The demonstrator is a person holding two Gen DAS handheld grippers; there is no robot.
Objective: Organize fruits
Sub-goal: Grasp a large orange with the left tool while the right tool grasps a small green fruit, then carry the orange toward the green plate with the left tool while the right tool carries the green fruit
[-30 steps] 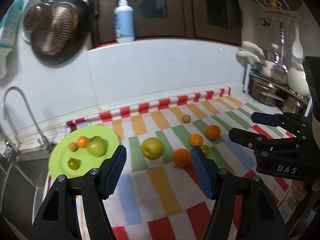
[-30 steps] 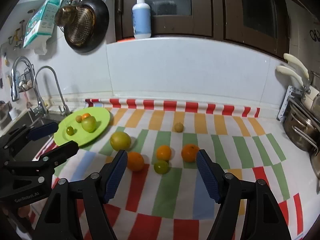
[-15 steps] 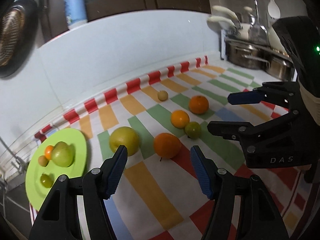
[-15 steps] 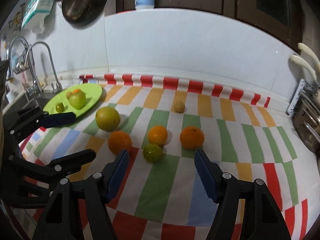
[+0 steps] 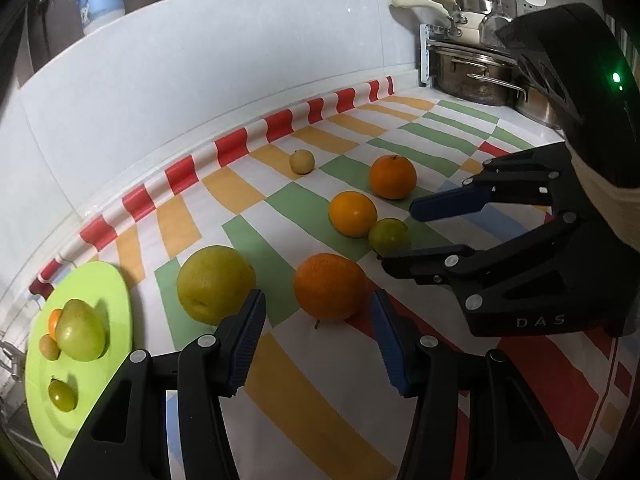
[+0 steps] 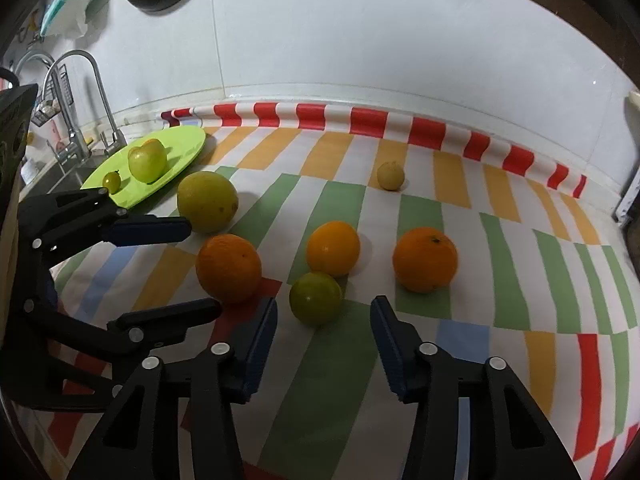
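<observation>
Loose fruit lies on a striped cloth. In the left wrist view my open left gripper (image 5: 318, 320) sits just in front of a large orange (image 5: 330, 286), with a big yellow-green fruit (image 5: 215, 284) to its left. In the right wrist view my open right gripper (image 6: 323, 328) faces a small green fruit (image 6: 315, 298); two oranges (image 6: 333, 249) (image 6: 425, 259) and a small pale fruit (image 6: 390, 175) lie beyond. A lime-green plate (image 5: 112, 292) at the left holds a green apple (image 5: 81, 335) and small fruits. Both grippers are empty.
Steel pots (image 5: 476, 76) stand at the right end of the counter. A sink with a tap (image 6: 80, 100) lies left of the plate. A white tiled wall backs the counter. The right gripper's body (image 5: 520, 256) crosses the right of the left wrist view.
Both grippers have moved down and forward, closer to the fruit. The left now sits at the large orange, the right at the small green fruit. Both stayed open.
</observation>
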